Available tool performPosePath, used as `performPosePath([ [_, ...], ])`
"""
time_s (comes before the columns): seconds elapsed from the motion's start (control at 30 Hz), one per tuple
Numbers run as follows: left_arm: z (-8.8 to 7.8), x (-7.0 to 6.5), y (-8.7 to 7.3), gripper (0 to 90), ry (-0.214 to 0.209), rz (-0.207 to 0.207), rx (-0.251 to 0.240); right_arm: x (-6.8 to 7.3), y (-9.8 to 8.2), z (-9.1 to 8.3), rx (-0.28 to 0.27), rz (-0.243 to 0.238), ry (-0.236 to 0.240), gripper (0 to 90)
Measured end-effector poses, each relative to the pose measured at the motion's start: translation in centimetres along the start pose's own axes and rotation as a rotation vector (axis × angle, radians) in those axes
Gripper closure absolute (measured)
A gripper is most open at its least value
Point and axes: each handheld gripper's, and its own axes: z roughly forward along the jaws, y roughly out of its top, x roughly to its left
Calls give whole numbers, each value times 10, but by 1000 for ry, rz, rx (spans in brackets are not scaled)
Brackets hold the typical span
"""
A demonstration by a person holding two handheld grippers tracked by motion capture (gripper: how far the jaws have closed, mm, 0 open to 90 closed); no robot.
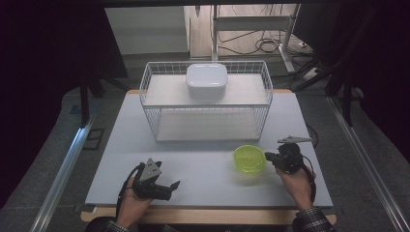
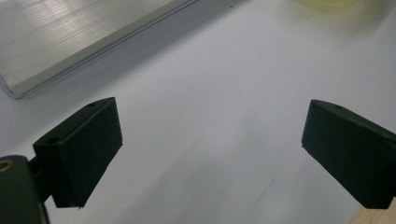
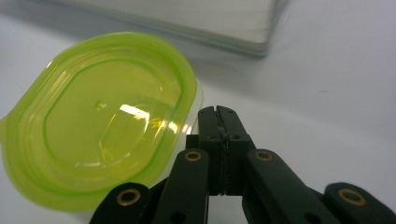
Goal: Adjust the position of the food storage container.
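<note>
Two handheld black grippers, left gripper [image 1: 167,186] with blocky matte pads [image 2: 86,149] and a grey three-cornered plate on top, right gripper [image 3: 218,112] with brass-ringed pivot screws on its linkage arms, thin black cables, plaid sleeve cuffs [image 1: 309,220]

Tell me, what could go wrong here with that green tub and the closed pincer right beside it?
The right gripper has its jaws shut and sits right at the rim of the green-lidded container. With the jaws together it can only nudge, so the light container may slide across the table or tip. Pushed further, it might bump the wire basket close behind it. The left gripper is open over bare table, too far off to steady anything.
</note>
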Motion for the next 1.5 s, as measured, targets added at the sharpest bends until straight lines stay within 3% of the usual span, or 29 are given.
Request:
performPosePath([
  [0.1, 0, 0, 0, 49, -2, 0, 1, 12, 0, 5, 16, -28, 34, 896],
  [0.2, 0, 0, 0, 50, -3, 2, 2, 20, 1, 6, 23, -62, 21, 896],
  [0.33, 0, 0, 0, 50, -5, 2, 3, 16, -1, 6, 30, -56, 2, 896],
  [0.43, 0, -1, 0, 50, -6, 4, 4, 11, -4, 7, 47, -35, 16, 896],
  [0.57, 1, -1, 0, 51, -7, 9, 9, 11, -7, 10, 55, -26, 82, 896],
  [0.87, 3, -2, 0, 51, -8, 17, 22, 24, -7, 23, 78, -41, 140, 896],
  [1.0, 3, -3, 0, 51, -9, 18, 25, 29, -4, 30, 75, -29, 198, 896],
  [1.1, 4, -3, 0, 51, -10, 22, 29, 36, -2, 36, 71, -56, 224, 896],
  [1.27, 5, -3, 0, 52, -12, 24, 33, 47, 3, 45, 66, -58, 274, 896],
  [1.5, 6, -5, 0, 52, -15, 29, 40, 65, 9, 57, 79, -84, 306, 896],
])
